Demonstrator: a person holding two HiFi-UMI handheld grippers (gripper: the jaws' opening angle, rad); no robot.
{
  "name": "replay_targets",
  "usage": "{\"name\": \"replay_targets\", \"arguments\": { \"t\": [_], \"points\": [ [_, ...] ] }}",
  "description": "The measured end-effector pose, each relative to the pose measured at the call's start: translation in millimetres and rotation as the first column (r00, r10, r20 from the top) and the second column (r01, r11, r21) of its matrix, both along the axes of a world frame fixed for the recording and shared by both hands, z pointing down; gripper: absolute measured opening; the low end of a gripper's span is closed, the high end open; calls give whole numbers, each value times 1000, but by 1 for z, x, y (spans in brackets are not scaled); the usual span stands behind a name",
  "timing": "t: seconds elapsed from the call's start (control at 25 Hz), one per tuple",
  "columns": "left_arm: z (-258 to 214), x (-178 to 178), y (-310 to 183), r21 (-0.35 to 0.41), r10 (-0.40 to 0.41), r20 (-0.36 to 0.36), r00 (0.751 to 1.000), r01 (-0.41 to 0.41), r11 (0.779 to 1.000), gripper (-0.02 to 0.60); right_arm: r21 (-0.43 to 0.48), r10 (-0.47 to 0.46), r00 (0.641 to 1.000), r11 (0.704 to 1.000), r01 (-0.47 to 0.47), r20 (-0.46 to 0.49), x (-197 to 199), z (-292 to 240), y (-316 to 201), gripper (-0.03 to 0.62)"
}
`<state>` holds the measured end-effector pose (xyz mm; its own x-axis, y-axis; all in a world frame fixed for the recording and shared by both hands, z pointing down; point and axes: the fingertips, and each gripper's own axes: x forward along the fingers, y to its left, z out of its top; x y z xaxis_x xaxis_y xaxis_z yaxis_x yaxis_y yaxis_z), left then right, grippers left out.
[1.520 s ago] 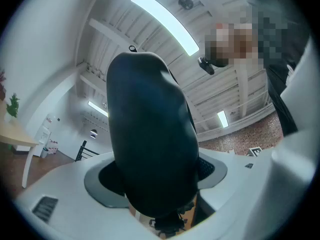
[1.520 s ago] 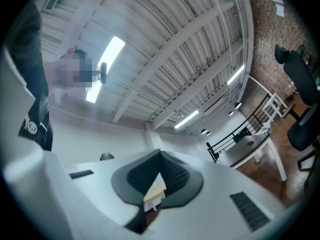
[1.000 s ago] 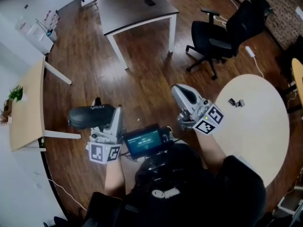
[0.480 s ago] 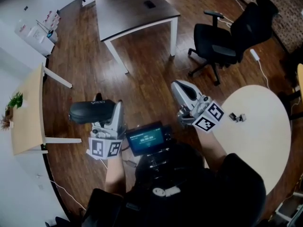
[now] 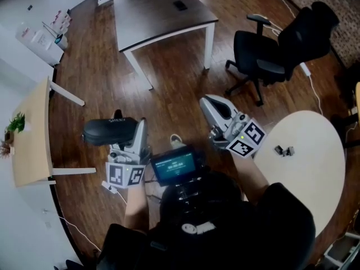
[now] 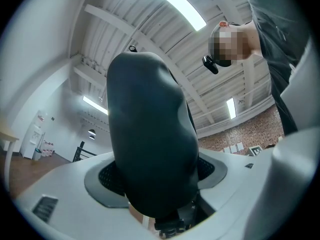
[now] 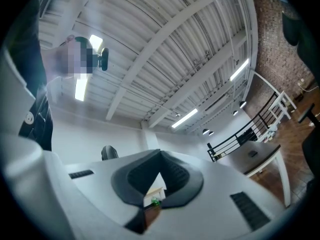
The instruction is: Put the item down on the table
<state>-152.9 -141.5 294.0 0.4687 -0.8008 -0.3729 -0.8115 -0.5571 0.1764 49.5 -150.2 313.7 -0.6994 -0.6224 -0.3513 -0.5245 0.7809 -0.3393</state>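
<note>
A black oblong case with pale lettering sticks out to the left of my left gripper, which is shut on it above the wooden floor. In the left gripper view the case rises dark between the jaws of the left gripper, against the ceiling. My right gripper is shut and empty, held left of the round pale table. In its own view the right gripper points up at the ceiling, with its jaws meeting.
Two small dark things lie on the round table. A black office chair stands behind it, a dark rectangular table further back. A light wooden table with a plant is at the left. A screen device hangs at the person's chest.
The head view has drifted: the round table and the small things on it now sit lower and further right. Both grippers keep almost the same pose, the left still shut on the case.
</note>
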Motion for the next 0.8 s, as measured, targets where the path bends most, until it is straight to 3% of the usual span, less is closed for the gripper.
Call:
{"name": "replay_targets", "arguments": {
  "t": [0.44, 0.6, 0.8],
  "points": [
    [6, -15, -144, -9, 22, -8, 1000, -22, 1000, 354, -12, 6, 1000, 1000, -6, -20, -22, 0, -140, 3],
    [9, -14, -164, -4, 33, -1, 999, -33, 999, 354, -15, 11, 1000, 1000, -12, -21, -25, 6, -159, 3],
    [-5, -35, -236, -13, 50, 18, 999, -50, 999, 354, -19, 17, 999, 1000, -17, -33, -51, -7, -230, 3]
  ]
}}
